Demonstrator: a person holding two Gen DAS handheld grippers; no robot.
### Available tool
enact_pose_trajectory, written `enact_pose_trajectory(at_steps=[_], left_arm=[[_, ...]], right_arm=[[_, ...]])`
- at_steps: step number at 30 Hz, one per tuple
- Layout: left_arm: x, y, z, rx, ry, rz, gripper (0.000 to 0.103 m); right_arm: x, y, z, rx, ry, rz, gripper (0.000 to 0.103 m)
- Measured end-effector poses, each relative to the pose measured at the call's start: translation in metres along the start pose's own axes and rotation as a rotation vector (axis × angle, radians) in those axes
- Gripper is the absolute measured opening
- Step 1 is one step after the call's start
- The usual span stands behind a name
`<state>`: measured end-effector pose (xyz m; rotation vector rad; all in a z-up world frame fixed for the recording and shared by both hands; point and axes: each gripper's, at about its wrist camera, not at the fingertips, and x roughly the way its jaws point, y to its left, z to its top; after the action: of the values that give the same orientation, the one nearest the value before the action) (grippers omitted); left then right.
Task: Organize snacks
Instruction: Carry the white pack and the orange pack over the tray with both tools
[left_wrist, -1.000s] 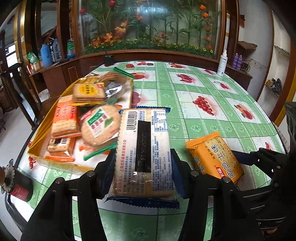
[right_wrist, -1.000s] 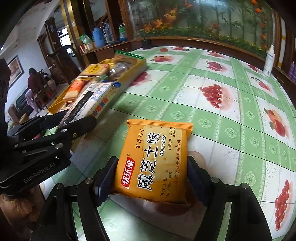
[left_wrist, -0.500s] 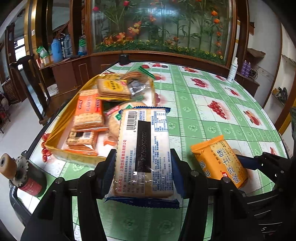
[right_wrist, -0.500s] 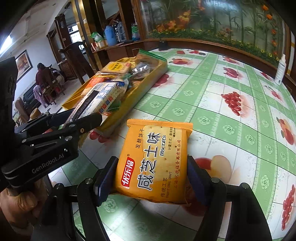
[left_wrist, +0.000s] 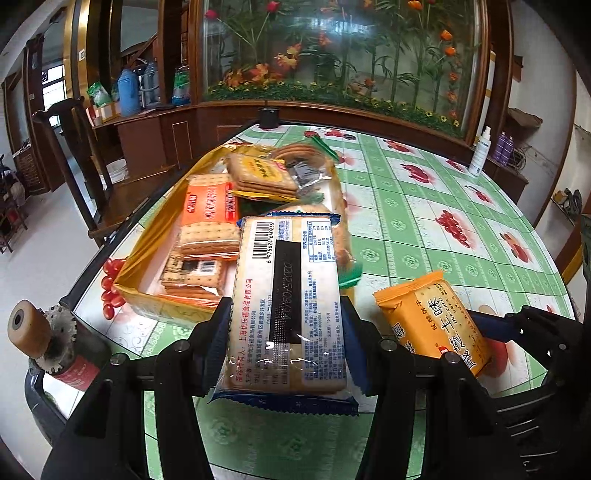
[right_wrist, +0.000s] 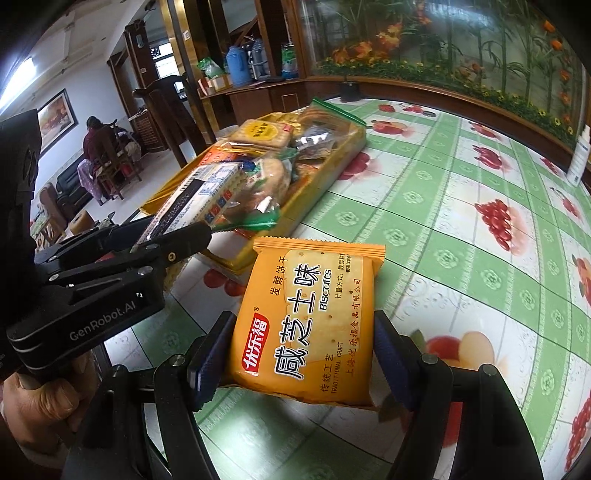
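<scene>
My left claw (left_wrist: 286, 332) is clamped on a clear-wrapped cracker pack with blue ends (left_wrist: 286, 306), held barcode up, its far end over the near edge of the yellow tray (left_wrist: 136, 291). My right claw (right_wrist: 303, 354) grips an orange biscuit packet (right_wrist: 306, 321) by its sides, above the green fruit-print tabletop (right_wrist: 461, 236), just beside the tray. Farther off, the tray holds the other biscuit packs (left_wrist: 210, 221), and a wooden chair (left_wrist: 88, 177) stands beyond it.

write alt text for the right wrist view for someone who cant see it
The right gripper clamps an orange biscuit packet above a green fruit-print tablecloth. To its left, the left gripper holds a blue-edged cracker packet near a yellow tray filled with snacks.
</scene>
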<state>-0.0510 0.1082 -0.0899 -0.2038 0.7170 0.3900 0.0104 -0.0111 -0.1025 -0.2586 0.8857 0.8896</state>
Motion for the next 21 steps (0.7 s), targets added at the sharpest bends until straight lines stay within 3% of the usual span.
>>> enact_pose_trajectory(at_steps=[11, 21], left_arm=[[0.011, 0.022, 0.01, -0.05, 0.015, 0.018, 0.054], [0.026, 0.031, 0.032, -0.076, 0.03, 0.008, 0.054]], right_arm=[[0.014, 0.012, 0.025, -0.022, -0.014, 0.034, 0.074], [0.025, 0.007, 0.071, -0.006, -0.074, 0.067, 0.074]])
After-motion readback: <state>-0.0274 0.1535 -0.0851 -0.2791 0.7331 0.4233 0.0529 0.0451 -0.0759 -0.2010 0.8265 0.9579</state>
